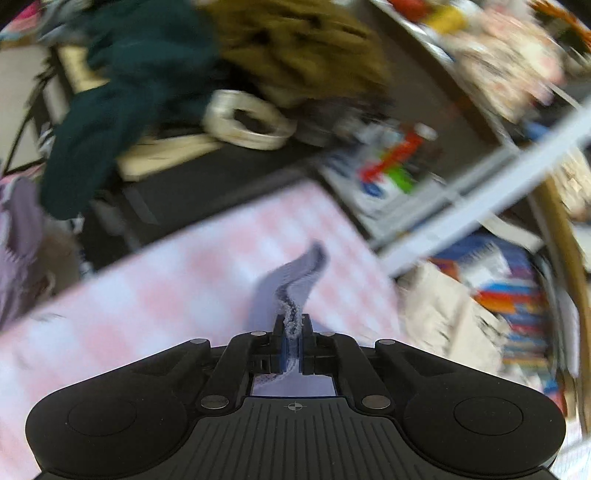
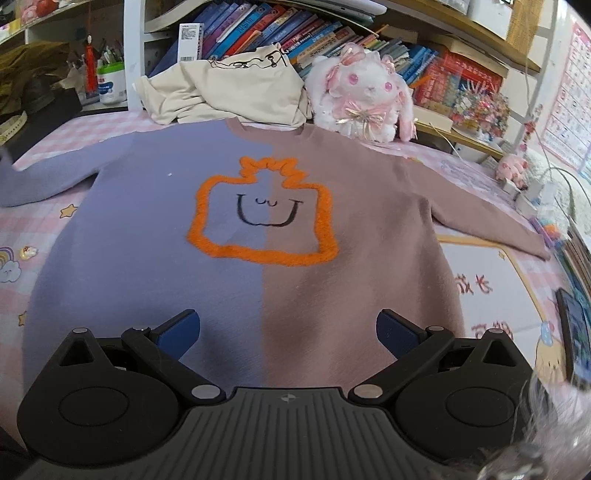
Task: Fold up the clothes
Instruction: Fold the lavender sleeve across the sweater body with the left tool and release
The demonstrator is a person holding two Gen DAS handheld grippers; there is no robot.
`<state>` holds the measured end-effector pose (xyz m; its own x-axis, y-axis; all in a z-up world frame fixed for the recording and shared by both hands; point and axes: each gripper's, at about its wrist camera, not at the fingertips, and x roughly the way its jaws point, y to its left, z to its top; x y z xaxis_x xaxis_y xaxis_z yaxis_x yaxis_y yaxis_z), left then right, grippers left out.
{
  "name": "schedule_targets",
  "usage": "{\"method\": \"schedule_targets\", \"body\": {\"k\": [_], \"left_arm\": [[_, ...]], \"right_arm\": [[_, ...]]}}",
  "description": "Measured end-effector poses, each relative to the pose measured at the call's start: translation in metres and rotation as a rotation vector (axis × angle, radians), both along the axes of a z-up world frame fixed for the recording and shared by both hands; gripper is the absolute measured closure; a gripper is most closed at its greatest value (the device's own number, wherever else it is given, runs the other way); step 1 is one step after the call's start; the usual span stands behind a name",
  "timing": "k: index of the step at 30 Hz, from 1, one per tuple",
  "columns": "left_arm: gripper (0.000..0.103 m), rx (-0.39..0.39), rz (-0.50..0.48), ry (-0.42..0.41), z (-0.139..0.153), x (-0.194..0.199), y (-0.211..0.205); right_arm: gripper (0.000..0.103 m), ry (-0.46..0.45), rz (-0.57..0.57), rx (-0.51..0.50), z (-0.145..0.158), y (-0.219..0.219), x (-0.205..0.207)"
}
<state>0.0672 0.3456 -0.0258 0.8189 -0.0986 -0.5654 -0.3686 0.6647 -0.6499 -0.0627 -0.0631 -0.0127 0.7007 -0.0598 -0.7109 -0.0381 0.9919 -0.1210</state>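
Sweater: a two-colour sweater, lilac on the left half of the frame and brown-pink on the right half, is being shown lying flat and face up on the pink checked cloth, in the middle of the right wrist view. An orange outline figure with a small drawn face is being seen on its chest.
Sleeves: the brown-pink sleeve is being stretched toward the right edge of the frame; the lilac sleeve is running to the left edge and is going out of view there.
Left claw: the left claw is being kept closed on a lilac sleeve end, at the lower centre of the left wrist view. The fabric is being pinched between the blue pads, and the free part is rising toward the middle of the frame above the pink checked cloth.
Right claw: the right claw is being held wide at the bottom of its view, above the lower part of the sweater. Nothing is being gripped between the fingers.
Background, right view: a cream garment and a white plush rabbit are being seen just behind the collar, in front of shelves of books.
Background, left view: this picture is being blurred; a dark green garment and an olive garment are being seen in the upper part.
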Motion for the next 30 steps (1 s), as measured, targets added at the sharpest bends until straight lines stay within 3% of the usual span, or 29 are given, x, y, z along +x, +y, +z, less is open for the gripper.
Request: {"method": "schedule_targets", "body": {"k": [8, 14, 23, 30], "left_arm": [[0.100, 0.061, -0.184, -0.104, 0.047, 0.023, -0.120], [0.100, 0.098, -0.259, -0.144, 0.074, 0.043, -0.198], [0.100, 0.174, -0.344, -0.152, 0.087, 0.066, -0.297], [0.100, 0.198, -0.389, -0.101, 0.087, 0.086, -0.343]], "right_arm": [[0.000, -0.009, 0.083, 0.066, 0.006, -0.056, 0.020], [0.000, 0.000, 0.141, 0.116, 0.004, -0.093, 0.031], [0.000, 0.027, 0.188, 0.180, -0.001, -0.139, 0.038], [0.000, 0.039, 0.207, 0.193, -0.005, -0.165, 0.037]]}}
